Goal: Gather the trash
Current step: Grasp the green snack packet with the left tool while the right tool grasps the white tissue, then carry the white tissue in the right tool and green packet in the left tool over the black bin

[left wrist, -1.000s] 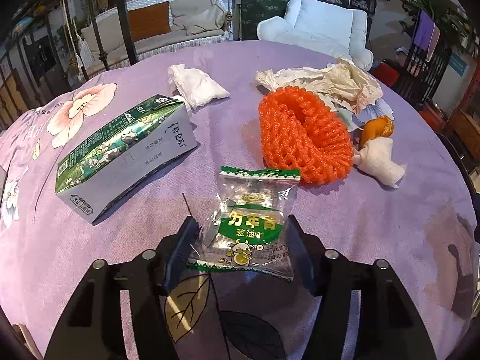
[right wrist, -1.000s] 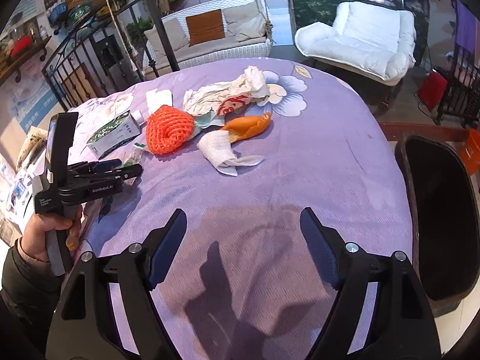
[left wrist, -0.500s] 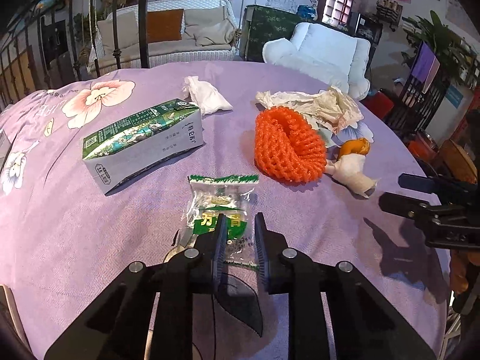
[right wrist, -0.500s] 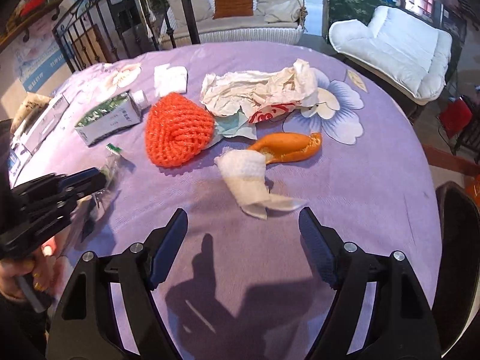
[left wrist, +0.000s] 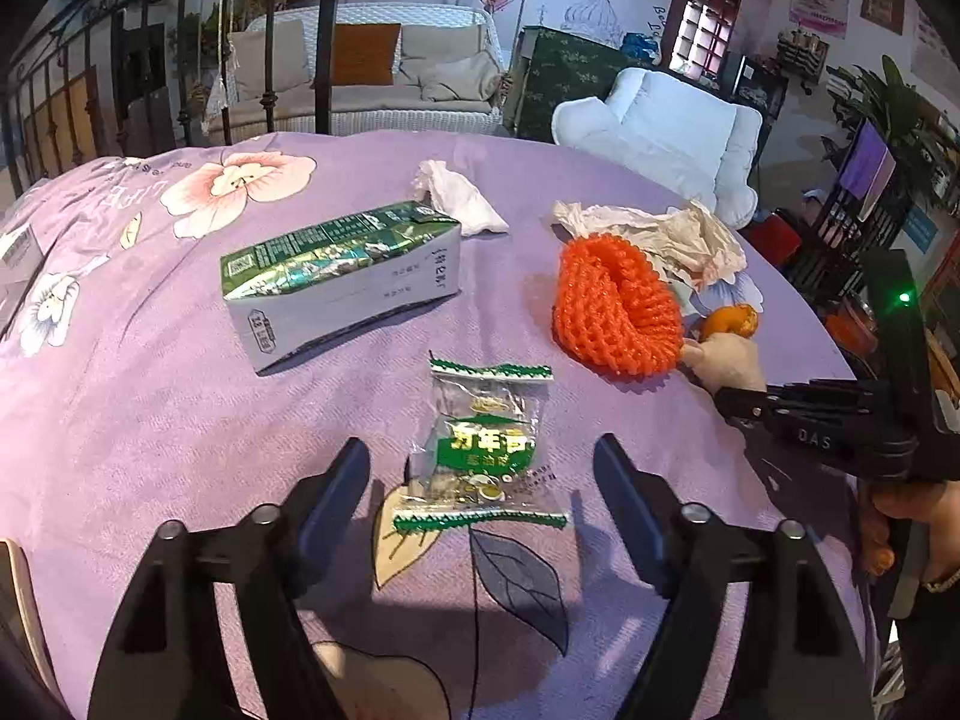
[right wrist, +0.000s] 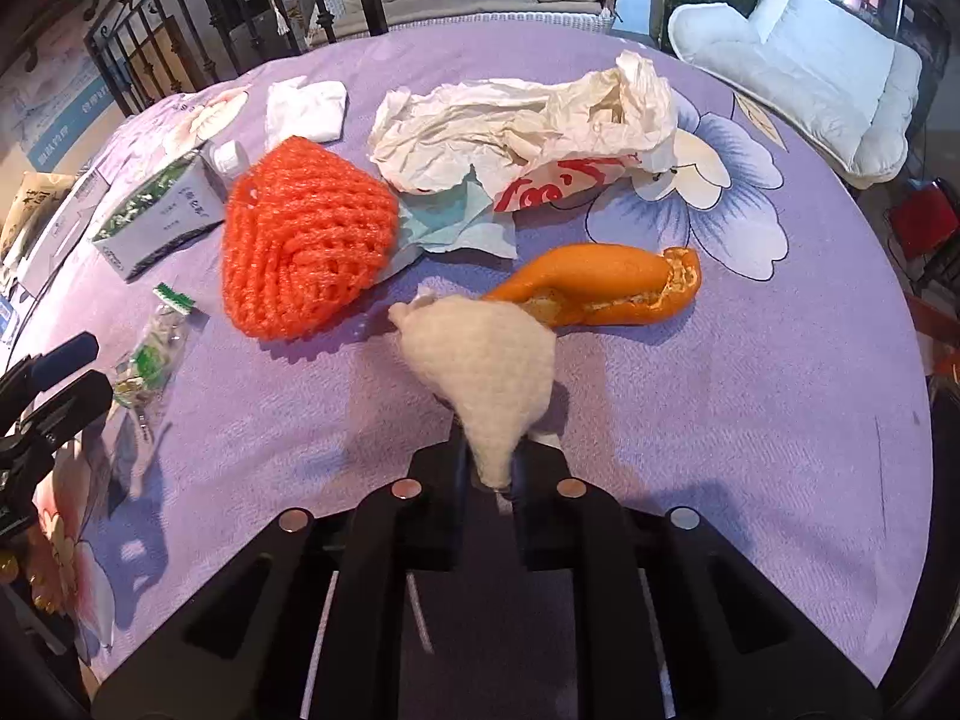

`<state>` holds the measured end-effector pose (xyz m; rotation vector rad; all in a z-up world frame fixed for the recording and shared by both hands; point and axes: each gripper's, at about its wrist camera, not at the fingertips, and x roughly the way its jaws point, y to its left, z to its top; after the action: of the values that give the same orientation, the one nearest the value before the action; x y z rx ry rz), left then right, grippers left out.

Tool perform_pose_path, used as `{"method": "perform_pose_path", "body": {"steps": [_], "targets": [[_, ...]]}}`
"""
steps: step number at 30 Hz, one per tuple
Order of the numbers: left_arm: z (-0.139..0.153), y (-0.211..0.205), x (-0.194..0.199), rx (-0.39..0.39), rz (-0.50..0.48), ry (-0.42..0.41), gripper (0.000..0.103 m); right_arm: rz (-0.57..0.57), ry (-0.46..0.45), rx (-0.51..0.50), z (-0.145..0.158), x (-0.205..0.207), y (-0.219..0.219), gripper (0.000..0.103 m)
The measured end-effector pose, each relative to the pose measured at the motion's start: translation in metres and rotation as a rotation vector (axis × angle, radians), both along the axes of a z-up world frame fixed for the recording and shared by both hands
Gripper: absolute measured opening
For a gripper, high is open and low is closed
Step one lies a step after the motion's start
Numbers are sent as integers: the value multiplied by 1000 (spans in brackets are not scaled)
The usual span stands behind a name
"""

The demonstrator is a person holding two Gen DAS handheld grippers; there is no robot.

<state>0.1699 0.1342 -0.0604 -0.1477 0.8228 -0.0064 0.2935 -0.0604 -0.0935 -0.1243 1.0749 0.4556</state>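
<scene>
A clear and green snack wrapper (left wrist: 483,456) lies flat on the purple tablecloth, between the fingers of my open left gripper (left wrist: 480,492); it also shows in the right wrist view (right wrist: 150,357). My right gripper (right wrist: 489,468) is shut on a crumpled white tissue (right wrist: 486,360), which rises from its tips. In the left wrist view the right gripper (left wrist: 729,402) touches that tissue (left wrist: 723,357). An orange foam net (right wrist: 303,237), an orange peel (right wrist: 606,285), a crumpled paper bag (right wrist: 516,120) and a green carton (left wrist: 342,276) lie on the table.
A second white tissue (left wrist: 456,195) lies at the far side of the table (left wrist: 120,390), next to the carton. A white bottle cap (right wrist: 228,156) sits by the carton. A white armchair (right wrist: 798,66) and a wicker sofa (left wrist: 372,84) stand beyond the table.
My left gripper opened and let go of the snack wrapper, which lies on the cloth. My right gripper moved forward to the white tissue and shut on it.
</scene>
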Motion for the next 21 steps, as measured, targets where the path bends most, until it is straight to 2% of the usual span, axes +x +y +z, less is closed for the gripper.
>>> {"method": "perform_pose_path", "body": {"steps": [5, 7, 9, 12, 14, 21], "targets": [[-16, -9, 24, 91, -22, 82, 78, -6, -27, 58, 19, -18, -5, 13], [-25, -10, 31, 85, -24, 129, 69, -11, -43, 82, 28, -28, -9, 13], [-26, -11, 30, 97, -15, 120, 59, -15, -54, 105, 36, -37, -15, 13], [-25, -13, 28, 103, -22, 114, 57, -24, -70, 143, 47, -51, -21, 13], [-24, -10, 25, 90, -11, 107, 51, -31, -87, 156, 52, -57, -27, 13], [-19, -10, 11, 32, -11, 87, 46, -47, -150, 174, 63, -78, -36, 13]]}}
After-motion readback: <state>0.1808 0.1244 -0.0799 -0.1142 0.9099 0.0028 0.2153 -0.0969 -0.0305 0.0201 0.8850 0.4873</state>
